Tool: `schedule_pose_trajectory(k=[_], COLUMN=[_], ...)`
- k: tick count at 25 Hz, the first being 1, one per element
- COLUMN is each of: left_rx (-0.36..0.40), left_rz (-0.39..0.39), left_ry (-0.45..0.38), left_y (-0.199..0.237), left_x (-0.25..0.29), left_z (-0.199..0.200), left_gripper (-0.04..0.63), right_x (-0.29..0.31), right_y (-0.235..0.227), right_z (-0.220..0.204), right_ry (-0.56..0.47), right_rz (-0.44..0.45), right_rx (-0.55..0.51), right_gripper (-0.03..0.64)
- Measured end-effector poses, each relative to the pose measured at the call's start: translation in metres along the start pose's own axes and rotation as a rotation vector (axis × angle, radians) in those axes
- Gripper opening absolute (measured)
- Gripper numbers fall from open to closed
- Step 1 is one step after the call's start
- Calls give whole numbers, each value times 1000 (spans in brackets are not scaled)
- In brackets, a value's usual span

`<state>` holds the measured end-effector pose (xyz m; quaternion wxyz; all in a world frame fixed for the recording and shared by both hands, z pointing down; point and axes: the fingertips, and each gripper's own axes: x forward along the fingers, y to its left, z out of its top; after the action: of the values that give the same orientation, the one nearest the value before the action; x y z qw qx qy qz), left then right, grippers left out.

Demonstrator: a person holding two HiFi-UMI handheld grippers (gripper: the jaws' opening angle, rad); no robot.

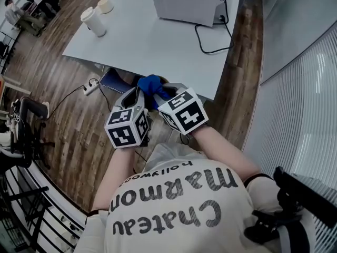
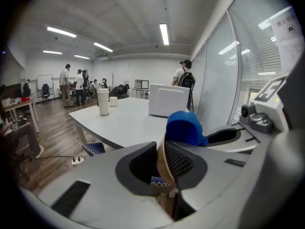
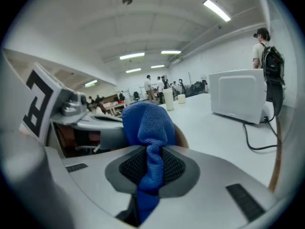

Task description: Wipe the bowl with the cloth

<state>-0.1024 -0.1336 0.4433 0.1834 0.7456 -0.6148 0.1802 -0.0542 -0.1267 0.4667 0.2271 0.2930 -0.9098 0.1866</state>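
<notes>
**Person's rig, head view.** Left gripper [image 1: 138,95] and right gripper [image 1: 167,93]: smooth grey moulded shells that narrow toward the jaws. Each carries a white cube at its rear, printed with black square markers. The left cube [image 1: 128,126] lies at 8 o'clock of the right cube [image 1: 184,111]. The pads [image 3: 174,167] are black with a fine mesh texture, set in dark grey surrounds. At 6 o'clock is a pale shirt [image 1: 174,215] with dark lettering.
</notes>
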Motion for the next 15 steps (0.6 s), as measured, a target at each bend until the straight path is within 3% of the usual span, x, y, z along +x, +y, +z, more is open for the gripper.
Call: schedule_pose_trajectory(k=[5,8,11,15], left_rx=[-16,-45,-14,-14], left_rz=[2,-2,-12,-34], left_ry=[-25,-40,-43,-45], left_y=[1,4,2,3], left_x=[-4,-8,-12,-19], left_z=[3,4,5,5], left_gripper=[63,66,72,80], right_x=[-1,1,6,6], right_y=[27,31,33,42], right_z=[9,8,5,3], right_ry=[-42,-32,-8,-3], right_rz=[196,202,184,229], right_rx=[53,8,-14,-65], right_gripper=[51,49,49,49])
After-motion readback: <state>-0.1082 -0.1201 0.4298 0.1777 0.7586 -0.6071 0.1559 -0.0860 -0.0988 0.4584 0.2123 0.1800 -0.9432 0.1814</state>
